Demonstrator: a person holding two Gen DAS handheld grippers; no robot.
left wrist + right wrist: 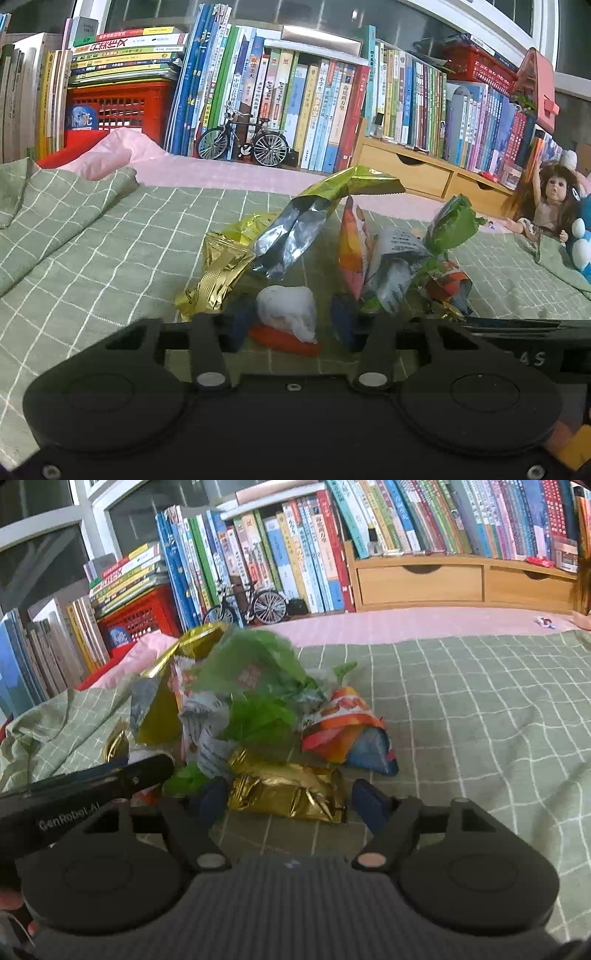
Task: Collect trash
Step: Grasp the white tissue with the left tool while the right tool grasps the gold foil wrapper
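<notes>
A heap of trash lies on the green checked blanket (110,236). It holds a gold wrapper (214,277), a silver-lined green bag (295,229), an orange wrapper (351,251), a green wrapper (454,225) and a crumpled white tissue (288,310). My left gripper (291,326) is open, its blue fingers (240,325) either side of the tissue, above a red scrap (284,341). My right gripper (291,801) is open at the heap's near edge, and a gold wrapper (291,794) sits between its fingers (369,805). The left gripper's black body (92,790) shows at the left of the right wrist view.
Behind the blanket lies a pink sheet (229,173), then rows of books (314,110), a red crate (118,107), a model bicycle (243,140) and a wooden drawer unit (417,170). A doll (550,206) sits at the right edge. Open blanket (480,720) stretches right of the heap.
</notes>
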